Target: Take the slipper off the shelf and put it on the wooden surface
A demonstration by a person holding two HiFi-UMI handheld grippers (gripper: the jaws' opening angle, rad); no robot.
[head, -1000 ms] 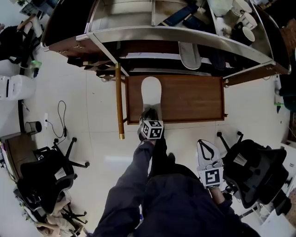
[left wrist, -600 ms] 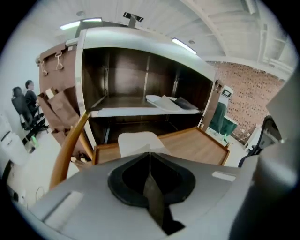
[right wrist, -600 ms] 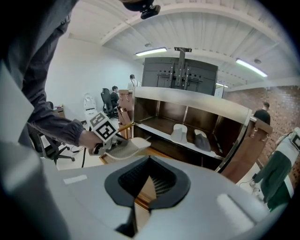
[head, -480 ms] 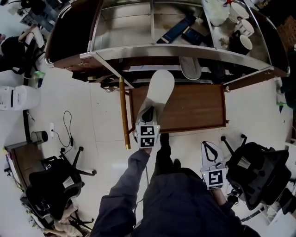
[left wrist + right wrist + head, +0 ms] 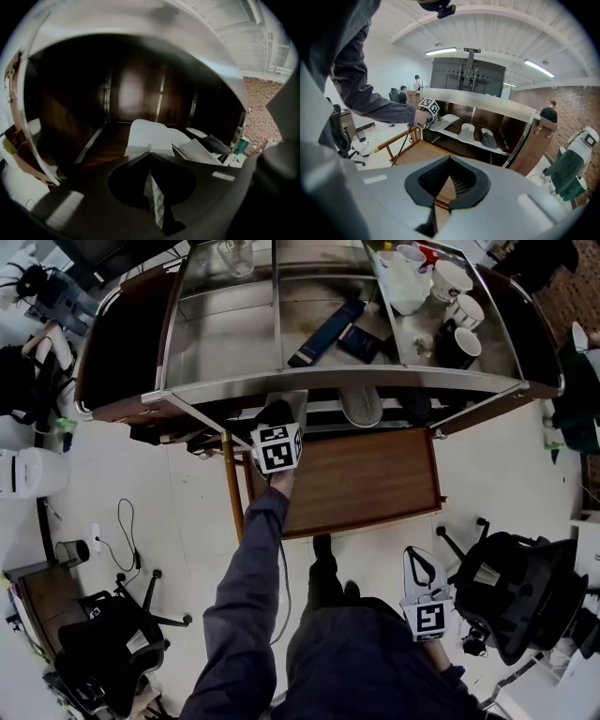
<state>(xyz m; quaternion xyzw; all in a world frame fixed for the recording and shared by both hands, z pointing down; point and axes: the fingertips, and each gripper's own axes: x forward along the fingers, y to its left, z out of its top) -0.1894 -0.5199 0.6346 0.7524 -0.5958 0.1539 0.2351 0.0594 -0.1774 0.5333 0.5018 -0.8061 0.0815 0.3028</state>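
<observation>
My left gripper (image 5: 149,151) is shut on the heel edge of a white slipper (image 5: 146,137). It holds the slipper level inside the dark shelf bay, just above the shelf board. In the head view only its marker cube (image 5: 277,447) shows, at the steel shelf rim; the jaws are hidden beneath. The right gripper view shows the same white slipper (image 5: 448,119) at the shelf's left end. The wooden surface (image 5: 366,479) in front of the shelf lies bare. My right gripper (image 5: 415,559) hangs low by the person's leg, shut and holding nothing.
More slippers lie on the shelf to the right: a white one (image 5: 183,137), a grey one (image 5: 202,153) and a dark one (image 5: 218,143). Mugs (image 5: 452,282) and dark boxes (image 5: 328,332) sit on the steel top. A wooden rail (image 5: 232,486) flanks the surface. Office chairs (image 5: 514,592) stand on the floor.
The left gripper closed on the white slipper lying on the wooden surface, lifted it, and carried it forward under the shelf top. The right gripper stayed put.
</observation>
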